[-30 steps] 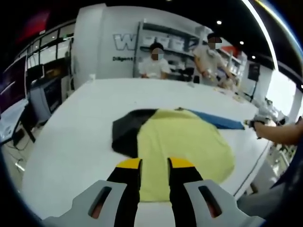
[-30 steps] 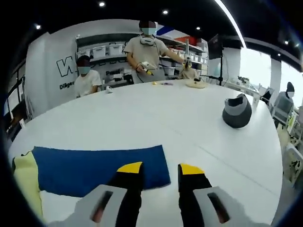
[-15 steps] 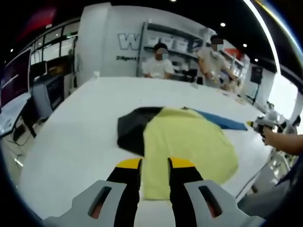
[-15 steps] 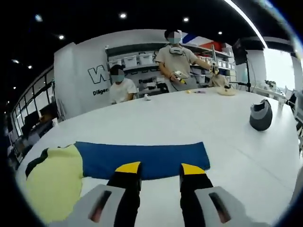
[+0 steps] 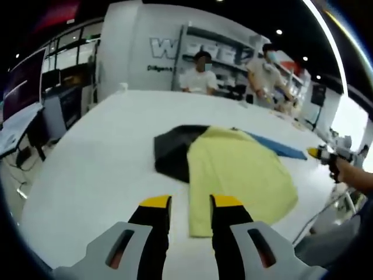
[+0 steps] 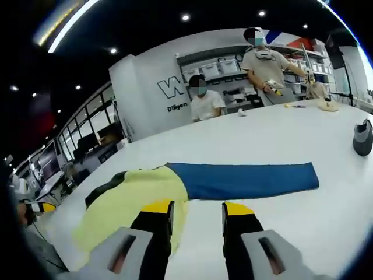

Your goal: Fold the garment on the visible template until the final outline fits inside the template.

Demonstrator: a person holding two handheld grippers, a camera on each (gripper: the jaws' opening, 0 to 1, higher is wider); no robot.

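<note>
garment (image 5: 233, 169) flat on white table (image 5: 87, 163), yellow over black, blue sleeve (image 6: 245, 179) outstretched | left gripper (image 5: 192, 203) and right gripper (image 6: 199, 207) parted, empty, hovering above hem | advice: pinch sleeve end, fold inward squarely

The shirt (image 5: 236, 175) is showing pale yellow with a black part at one side; the cloth strip (image 6: 245, 179) is showing plain deep blue; the table (image 5: 87, 163) is showing plain white; the gripper (image 5: 191, 203) jaws are showing black with yellow tips.
</note>
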